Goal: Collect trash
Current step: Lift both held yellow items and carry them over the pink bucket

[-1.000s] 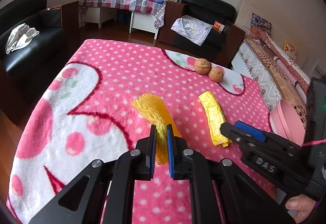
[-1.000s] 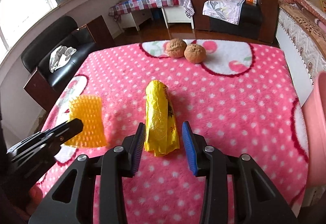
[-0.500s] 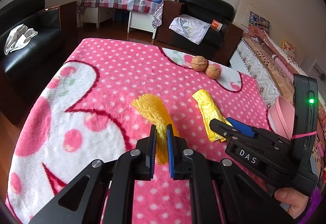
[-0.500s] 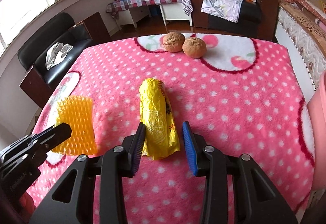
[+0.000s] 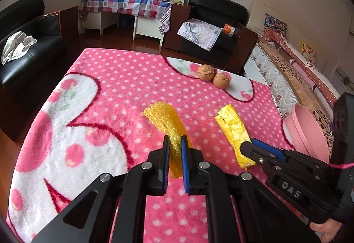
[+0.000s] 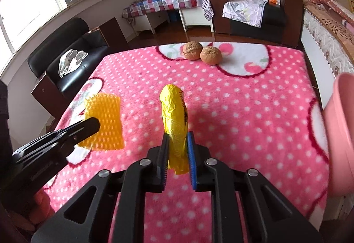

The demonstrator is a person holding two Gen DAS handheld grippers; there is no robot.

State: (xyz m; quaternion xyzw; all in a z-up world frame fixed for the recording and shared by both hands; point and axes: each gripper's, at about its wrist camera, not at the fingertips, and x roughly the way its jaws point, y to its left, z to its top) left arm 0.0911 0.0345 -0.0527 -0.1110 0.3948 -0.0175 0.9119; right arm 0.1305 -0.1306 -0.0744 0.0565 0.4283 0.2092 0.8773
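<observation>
Tongs, pickup step: left tongs pinch the orange foam net; right tongs clamp the yellow wrapper, both low over the table. Next: carry each to the pink bin, right, and release inside.

Right hand-held gripper closing on the wrapper

The right hand-held gripper is narrowing from a wide gap a second ago until its pads are pressing both sides of the yellow wrapper, whose near end is now bunching up between them. The wrapper and the yellow mesh, pinched in the left hand-held gripper, are both appearing to lift off the blanket. The pink bin is crowding further into the right wrist view.
</observation>
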